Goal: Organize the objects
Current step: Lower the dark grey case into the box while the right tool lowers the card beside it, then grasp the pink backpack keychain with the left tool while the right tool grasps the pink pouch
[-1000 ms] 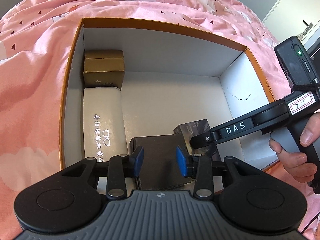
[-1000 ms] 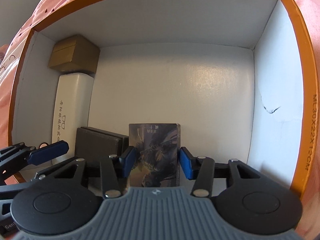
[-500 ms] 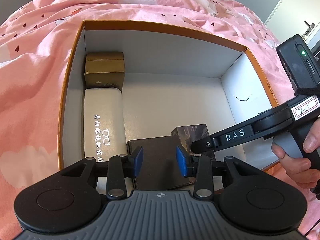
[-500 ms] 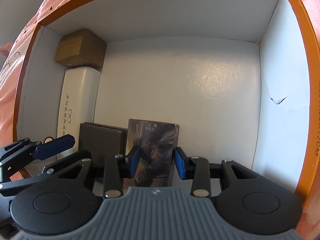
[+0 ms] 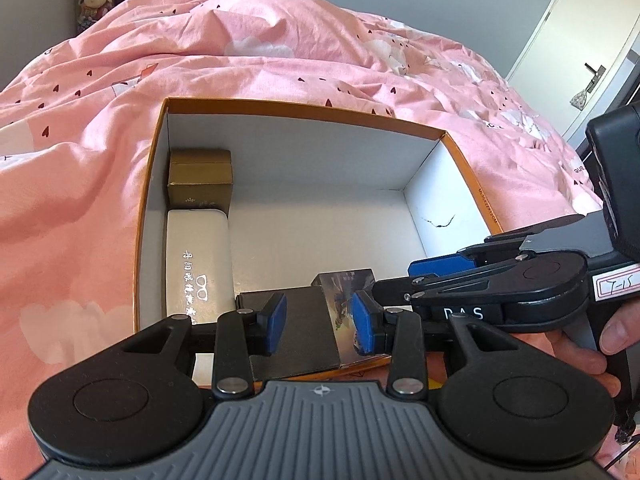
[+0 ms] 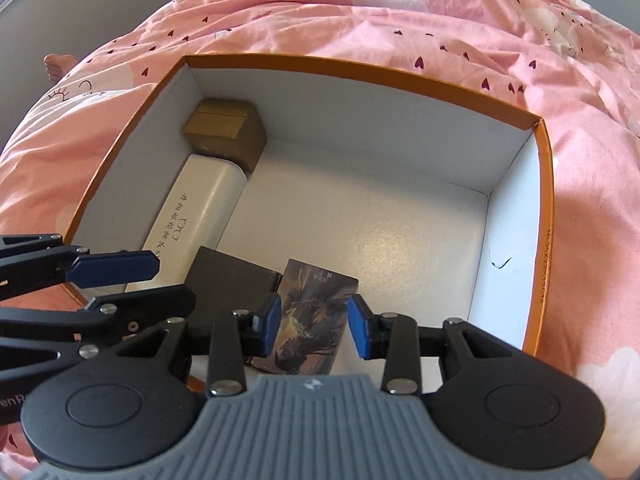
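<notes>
Blue rubber pads are fitted to both grippers. The left gripper is held released above the near end of the box, nothing being grasped between its pads; a dark grey box is seen below them. The right gripper is likewise released: its jaws have just been closing, yet a gap is visible on each side of the illustrated card box lying beneath.

Four items are counted inside the orange-rimmed carton: one gold box in the far left corner, one white glasses case along the left wall, and the dark grey box and the illustrated card box side by side at the near wall. The centre, right side and far right corner of the white floor are left unoccupied. A small tear is seen in the right wall. The carton is bedded in a pink duvet.
</notes>
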Available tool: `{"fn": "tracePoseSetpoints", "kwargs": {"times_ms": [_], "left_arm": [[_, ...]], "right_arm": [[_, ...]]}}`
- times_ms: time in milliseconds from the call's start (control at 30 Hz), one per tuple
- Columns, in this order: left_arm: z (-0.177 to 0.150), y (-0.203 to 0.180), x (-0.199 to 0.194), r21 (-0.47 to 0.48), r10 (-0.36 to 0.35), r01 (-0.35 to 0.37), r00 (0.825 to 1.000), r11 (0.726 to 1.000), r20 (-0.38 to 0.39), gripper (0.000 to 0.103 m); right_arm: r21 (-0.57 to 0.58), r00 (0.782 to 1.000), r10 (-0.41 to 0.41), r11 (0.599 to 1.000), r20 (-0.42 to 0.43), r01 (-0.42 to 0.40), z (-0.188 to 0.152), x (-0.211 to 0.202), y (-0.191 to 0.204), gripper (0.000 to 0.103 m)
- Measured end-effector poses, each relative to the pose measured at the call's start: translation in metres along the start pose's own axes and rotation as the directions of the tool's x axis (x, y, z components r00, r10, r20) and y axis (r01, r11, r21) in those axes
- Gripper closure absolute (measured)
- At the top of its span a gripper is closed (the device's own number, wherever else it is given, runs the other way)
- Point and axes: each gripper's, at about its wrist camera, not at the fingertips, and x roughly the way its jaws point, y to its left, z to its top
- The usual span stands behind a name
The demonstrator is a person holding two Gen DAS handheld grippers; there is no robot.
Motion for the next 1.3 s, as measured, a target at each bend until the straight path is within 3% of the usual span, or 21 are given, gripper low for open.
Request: {"fn": "tracePoseSetpoints", "kwargs": {"times_ms": [367,633,733,967,1300], "left_arm": [[-0.022,-0.003,-0.032,0.016,0.026,-0.027,0.999,1.000,0.035,0.060],[-0.042,0.000,-0.059,0.020,0.006,-0.007,0.999,1.000,0.053,0.060],[-0.051,0.002,-0.067,0.021,-0.001,0.000,0.999,1.000,0.035,0.060],[-0.070,0.005,-0.082,0.085,-0.032,0.037,0.998,0.996,-0.055,0.060],[-0.099,-0.010,-0.100,0.267,-0.023,0.079,0.978,0.960,-0.209,0.053]], "right_arm": [[-0.044,0.981,0.014,0.999,0.192,-0.006,-0.032,-0.051,0.024,0.063],[-0.078,0.967,0.004,0.997,0.254,0.016,-0.068,-0.074,0.041,0.059],[-0.083,0.971,0.014,0.997,0.238,0.006,-0.083,-0.077,0.046,0.051],[-0.100,0.984,0.077,0.993,0.158,-0.061,-0.117,-0.077,0.056,0.051],[-0.220,0.989,0.142,0.967,0.046,-0.128,-0.149,-0.079,0.077,0.051]]}}
